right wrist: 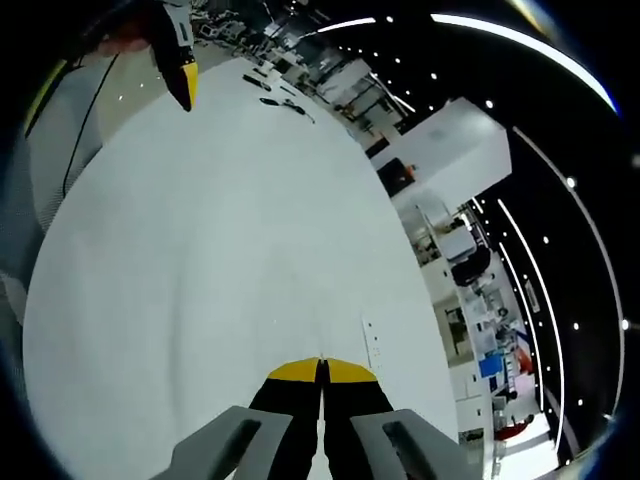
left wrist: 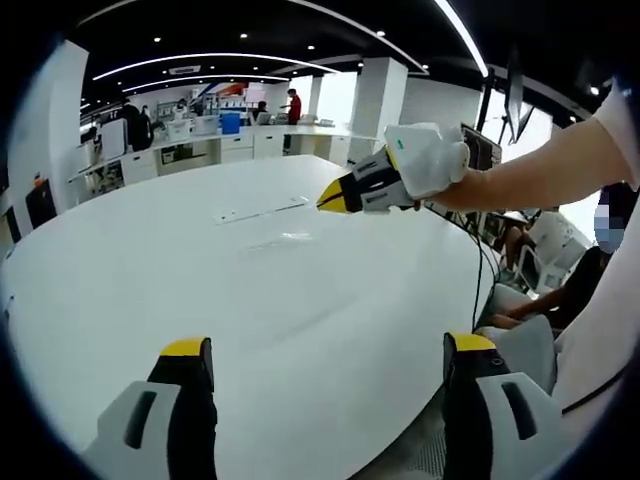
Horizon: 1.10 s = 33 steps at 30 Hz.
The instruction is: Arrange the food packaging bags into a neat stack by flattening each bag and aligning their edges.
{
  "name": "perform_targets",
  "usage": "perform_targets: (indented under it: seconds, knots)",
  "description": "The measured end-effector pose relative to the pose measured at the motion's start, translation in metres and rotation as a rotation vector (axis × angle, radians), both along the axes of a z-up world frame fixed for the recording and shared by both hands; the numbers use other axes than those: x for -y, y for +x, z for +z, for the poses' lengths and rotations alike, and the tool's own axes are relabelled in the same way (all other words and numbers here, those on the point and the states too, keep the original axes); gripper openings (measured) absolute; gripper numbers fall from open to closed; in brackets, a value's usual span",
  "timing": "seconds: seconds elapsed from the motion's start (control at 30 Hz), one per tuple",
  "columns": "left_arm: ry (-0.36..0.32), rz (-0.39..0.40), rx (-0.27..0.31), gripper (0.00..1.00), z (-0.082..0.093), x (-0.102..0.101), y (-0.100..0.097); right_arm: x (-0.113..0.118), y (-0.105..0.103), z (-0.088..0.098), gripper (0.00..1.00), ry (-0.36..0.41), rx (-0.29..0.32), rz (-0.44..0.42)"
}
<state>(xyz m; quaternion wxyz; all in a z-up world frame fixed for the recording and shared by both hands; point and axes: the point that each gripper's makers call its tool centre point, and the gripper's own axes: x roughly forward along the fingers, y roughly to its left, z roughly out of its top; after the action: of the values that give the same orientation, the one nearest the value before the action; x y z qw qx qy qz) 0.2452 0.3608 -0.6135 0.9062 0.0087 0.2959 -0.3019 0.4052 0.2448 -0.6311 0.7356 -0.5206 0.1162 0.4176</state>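
My left gripper (left wrist: 328, 350) stands open low over the white oval table (left wrist: 250, 290), its yellow-tipped jaws wide apart with nothing between them. My right gripper (left wrist: 335, 195) comes in from the right, held by a white-gloved hand (left wrist: 430, 160) above the table's far half, its yellow tips pressed together. In the right gripper view my right gripper (right wrist: 322, 370) is shut on nothing over the bare table (right wrist: 200, 250). One yellow-tipped jaw of the left gripper (right wrist: 184, 80) pokes in at the top left.
A flat rectangular cover plate (left wrist: 258, 210) (right wrist: 372, 342) lies in the tabletop. Dark small items (right wrist: 280, 100) lie at the table's far end. A cable (left wrist: 482, 265) hangs off the right edge beside seated people (left wrist: 560, 290). Office counters (left wrist: 230, 140) line the back.
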Motion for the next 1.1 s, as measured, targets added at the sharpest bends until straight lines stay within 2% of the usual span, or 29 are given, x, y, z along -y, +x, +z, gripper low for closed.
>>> perform_targets:
  seconds: [0.4,1.1]
  knots:
    - [-0.002,-0.007,-0.002,0.94,0.0,0.003,-0.001,0.001,-0.019,-0.02,0.0,-0.005,-0.044,-0.001]
    - [-0.002,-0.008,-0.013,0.93,-0.005,0.003,-0.002,-0.006,-0.036,-0.049,0.0,0.001,-0.109,-0.017]
